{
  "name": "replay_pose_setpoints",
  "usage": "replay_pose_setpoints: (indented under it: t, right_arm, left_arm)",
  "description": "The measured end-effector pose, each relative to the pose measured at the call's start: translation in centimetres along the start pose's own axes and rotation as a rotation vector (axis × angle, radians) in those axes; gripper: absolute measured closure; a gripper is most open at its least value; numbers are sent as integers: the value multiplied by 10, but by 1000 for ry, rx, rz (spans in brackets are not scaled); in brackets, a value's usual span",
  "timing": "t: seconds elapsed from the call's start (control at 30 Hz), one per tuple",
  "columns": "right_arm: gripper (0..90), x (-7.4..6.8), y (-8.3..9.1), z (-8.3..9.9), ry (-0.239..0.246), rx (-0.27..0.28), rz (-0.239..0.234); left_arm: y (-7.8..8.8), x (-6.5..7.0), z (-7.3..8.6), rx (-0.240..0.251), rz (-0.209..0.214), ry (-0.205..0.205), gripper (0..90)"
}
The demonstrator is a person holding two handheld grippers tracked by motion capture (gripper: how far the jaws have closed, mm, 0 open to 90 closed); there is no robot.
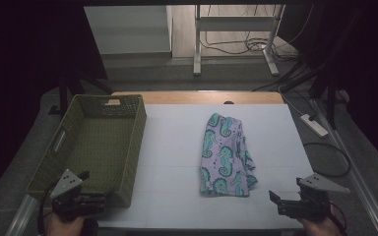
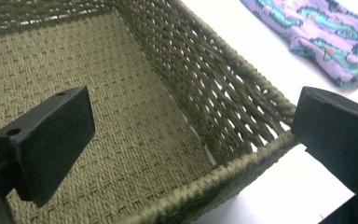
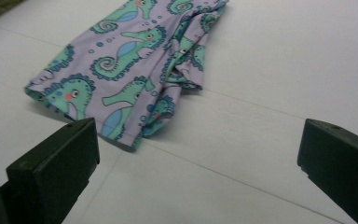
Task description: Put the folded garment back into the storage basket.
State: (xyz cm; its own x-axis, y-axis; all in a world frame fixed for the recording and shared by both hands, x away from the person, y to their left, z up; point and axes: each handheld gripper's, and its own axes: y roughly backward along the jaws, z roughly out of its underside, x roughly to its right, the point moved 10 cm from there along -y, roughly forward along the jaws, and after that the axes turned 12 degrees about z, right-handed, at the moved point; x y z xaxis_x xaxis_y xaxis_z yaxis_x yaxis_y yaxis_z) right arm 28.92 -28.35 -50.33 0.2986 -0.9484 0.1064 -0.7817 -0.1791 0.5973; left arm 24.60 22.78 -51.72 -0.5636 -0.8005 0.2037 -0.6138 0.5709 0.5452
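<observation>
A folded lilac cloth (image 1: 224,155) printed with teal seahorses lies mid-table, long side running away from me. An olive woven basket (image 1: 133,147) stands at the table's left, nothing inside it. My left gripper (image 1: 94,188) hovers open over the basket's near right corner. In the left gripper view its jaws (image 2: 193,116) stand wide apart above the basket (image 2: 242,70), with the cloth (image 2: 326,32) at the top right. My right gripper (image 1: 285,191) is open near the front right edge. Its jaws (image 3: 196,144) frame bare table just short of the cloth (image 3: 135,70).
The white tabletop (image 1: 177,196) ends close to both hands at the front. A white power strip (image 1: 314,125) and cables lie on the floor to the right. A metal desk frame (image 1: 197,49) stands far behind the table.
</observation>
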Motion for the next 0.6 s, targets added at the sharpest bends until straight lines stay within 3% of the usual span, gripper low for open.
replay_pose_setpoints:
  t: [0.13, 0.6]
  right_arm:
    - [0, -3, -2, -1, -2, -11, -22]
    - [0, -2, -1, -3, -3, 1, -19]
  left_arm:
    - [1, 0, 1, 6, 10, 10, 0]
    - [4, 0, -2, 24, 12, 8, 0]
